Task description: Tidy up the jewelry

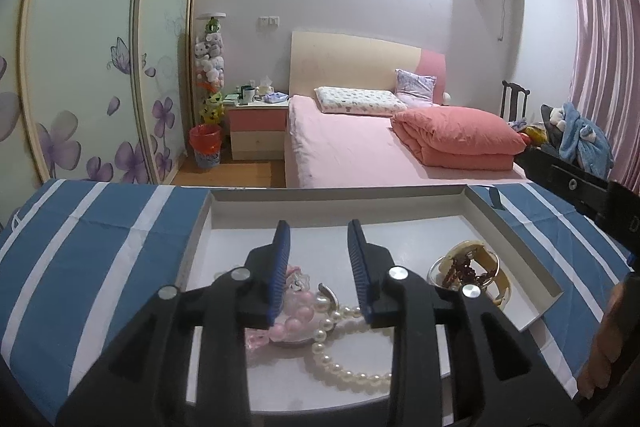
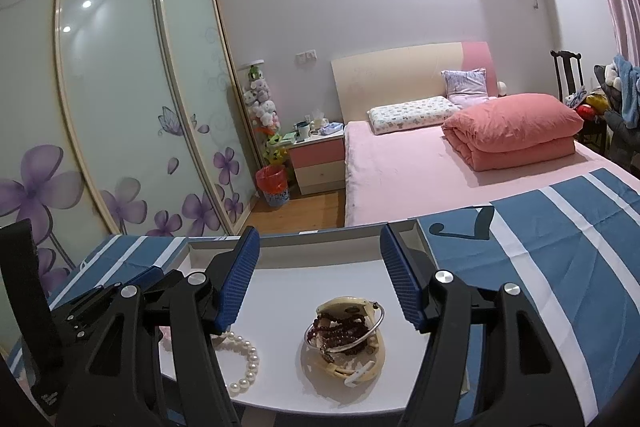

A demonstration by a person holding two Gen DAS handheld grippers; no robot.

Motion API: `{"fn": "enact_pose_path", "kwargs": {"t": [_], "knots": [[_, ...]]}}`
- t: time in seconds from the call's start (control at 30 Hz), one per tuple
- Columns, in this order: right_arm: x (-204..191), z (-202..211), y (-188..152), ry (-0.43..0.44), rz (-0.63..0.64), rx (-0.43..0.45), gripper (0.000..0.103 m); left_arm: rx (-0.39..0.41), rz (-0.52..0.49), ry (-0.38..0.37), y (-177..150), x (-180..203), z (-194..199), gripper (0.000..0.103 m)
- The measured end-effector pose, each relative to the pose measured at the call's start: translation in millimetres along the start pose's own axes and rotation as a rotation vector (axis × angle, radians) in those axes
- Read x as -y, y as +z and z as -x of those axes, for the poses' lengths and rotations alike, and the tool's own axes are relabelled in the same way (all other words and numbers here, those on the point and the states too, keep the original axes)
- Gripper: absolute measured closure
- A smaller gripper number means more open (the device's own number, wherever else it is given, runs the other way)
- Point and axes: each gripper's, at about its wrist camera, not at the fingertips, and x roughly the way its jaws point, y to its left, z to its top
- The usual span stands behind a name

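Observation:
A shallow white box (image 1: 516, 227) lies on a blue and white striped cloth (image 1: 100, 227). Inside lie a white pearl string (image 1: 340, 367), a pink bead piece (image 1: 296, 319), and a cream bangle with dark red beads and a silver ring (image 1: 468, 271). My left gripper (image 1: 318, 235) is open and empty, above the pink beads and pearls. My right gripper (image 2: 318, 247) is open and empty, above the cream bangle pile (image 2: 346, 335). The pearl string (image 2: 244, 359) also shows in the right wrist view, beside the box's far wall (image 2: 320, 247).
A pink bed (image 1: 360, 147) with a folded pink quilt (image 1: 460, 139) stands beyond the cloth. A wardrobe with purple flower doors (image 1: 100, 67) is at left. A nightstand (image 1: 258, 131), a red bin (image 1: 206, 147) and a dark chair (image 1: 516, 99) are farther off.

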Motion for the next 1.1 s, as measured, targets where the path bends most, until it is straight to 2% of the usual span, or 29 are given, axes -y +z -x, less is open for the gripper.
{"fn": "enact_pose_path", "kwargs": {"t": [0.23,0.4,0.53,0.63,0.8,1.0,1.1], "knots": [[0.1,11.2,-0.8,-0.005,0.004,0.008,0.039,0.028,0.053,-0.05,5.7,-12.1,24.1,0.072],[-1.6,30.6,-4.2,-0.007,0.001,0.015,0.039,0.059,0.084,-0.047,9.3,-26.5,55.8,0.067],[-4.6,53.1,-11.8,-0.005,0.002,0.014,0.038,0.094,0.103,-0.032,2.0,-38.6,95.5,0.056],[-7.8,70.3,-21.7,-0.002,0.002,0.005,0.034,0.11,0.106,-0.007,-9.4,-43.6,124.7,0.05],[-19.0,96.9,-42.9,-0.019,0.038,-0.002,0.022,0.15,0.07,0.067,-36.1,-39.7,170.9,0.037],[-32.7,121.7,-61.2,-0.044,0.106,0.02,0.004,0.164,0.052,0.117,-62.7,-27.9,201.9,0.015],[-34.0,134.5,-69.2,-0.047,0.119,0.037,0.002,0.17,0.044,0.129,-74.0,-22.8,213.7,0.006]]}}
